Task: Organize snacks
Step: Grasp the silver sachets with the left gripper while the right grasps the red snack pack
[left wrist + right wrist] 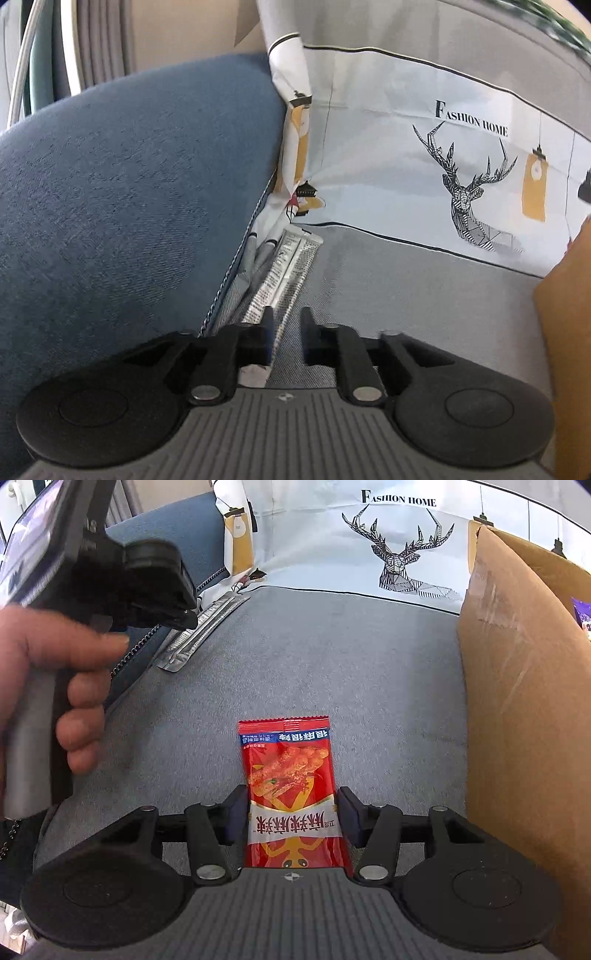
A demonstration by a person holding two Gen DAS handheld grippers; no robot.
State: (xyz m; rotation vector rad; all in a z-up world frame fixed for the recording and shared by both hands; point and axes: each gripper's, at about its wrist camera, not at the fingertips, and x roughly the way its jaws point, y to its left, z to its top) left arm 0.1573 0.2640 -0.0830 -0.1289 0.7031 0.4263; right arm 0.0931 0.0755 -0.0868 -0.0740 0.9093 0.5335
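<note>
Right claw (291, 812): jaws half open, closed on the red snack packet (290, 775). Left claw (286, 325): jaws narrow, silver foil packet (284, 269) under the left finger, no clear grip. Step: collecting. Next, probably lift red packet into cardboard box (517, 701) right of it. Blue cushion (129, 166) crowds the foil packet.

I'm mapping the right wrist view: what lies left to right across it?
Hand → silver packet → red snack packet → cardboard box
</note>
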